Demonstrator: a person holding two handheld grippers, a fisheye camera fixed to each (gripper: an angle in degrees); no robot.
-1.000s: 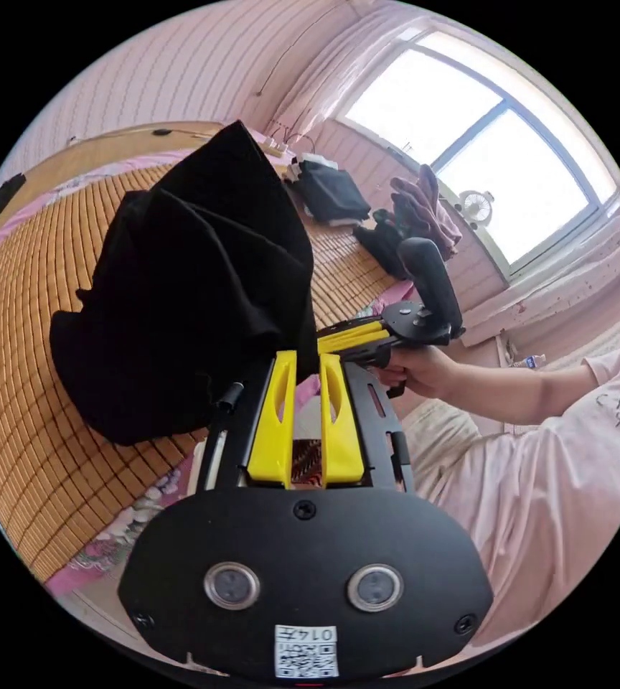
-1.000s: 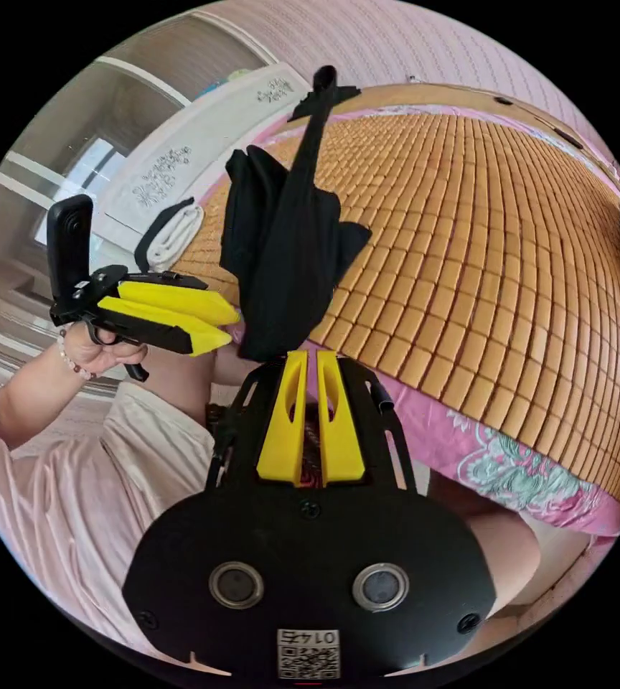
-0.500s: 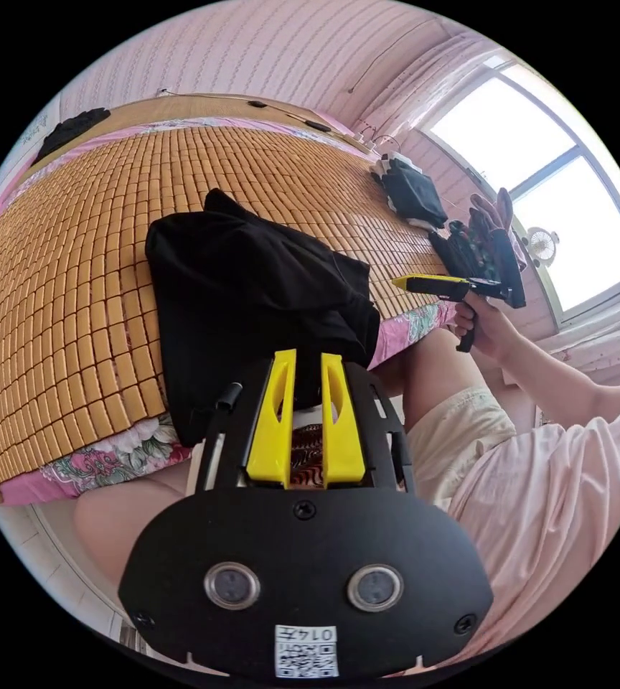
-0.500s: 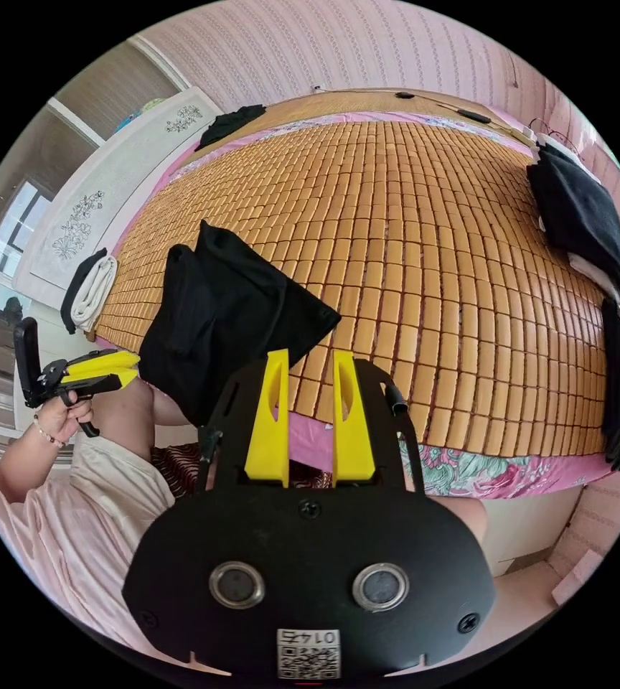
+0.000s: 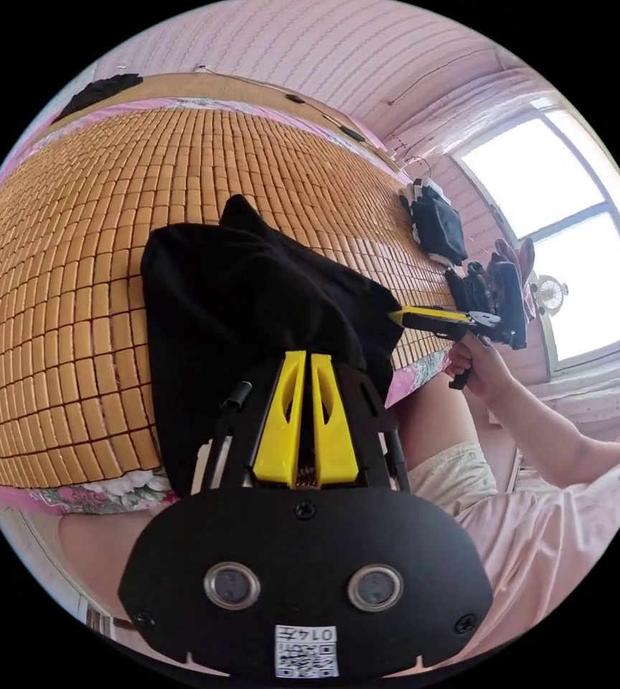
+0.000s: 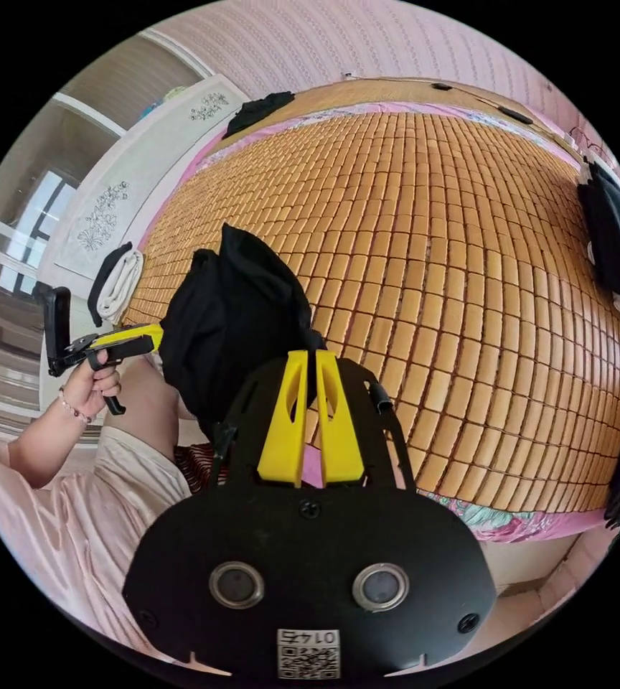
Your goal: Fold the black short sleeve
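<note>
both grippers clenched on cloth right now. left gripper (image 5: 304, 357) nipped on the near hem of the black short sleeve shirt (image 5: 252, 316), yellow jaws nearly touching with fabric pinched between them. right gripper (image 6: 310, 355) likewise squeezed tight, tips buried in a dark fold of the shirt (image 6: 235, 316). seen from across, too: right gripper (image 5: 405, 316) biting the shirt's far side in the left gripper view, left gripper (image 6: 153, 331) meeting the bunched cloth in the right gripper view.

shirt bunched and rumpled, lying at the near edge of the bamboo mat (image 5: 109, 237), lower part draped over that edge toward the person's lap. nowhere near flat, so probably early in the fold: opening the garment out comes first.

to do this well: keep both pinches firm, draw the two grips apart along the near edge until the hem runs taut, then lift enough for the bunched layers to fall free. give a light shake, lay it onto the open middle of the mat, away from the edge. watch for one layer only in each pinch; hard to tell here how many layers sit in either grip. steer clear of the dark folded stack (image 5: 435, 226) at the mat's far right edge.
</note>
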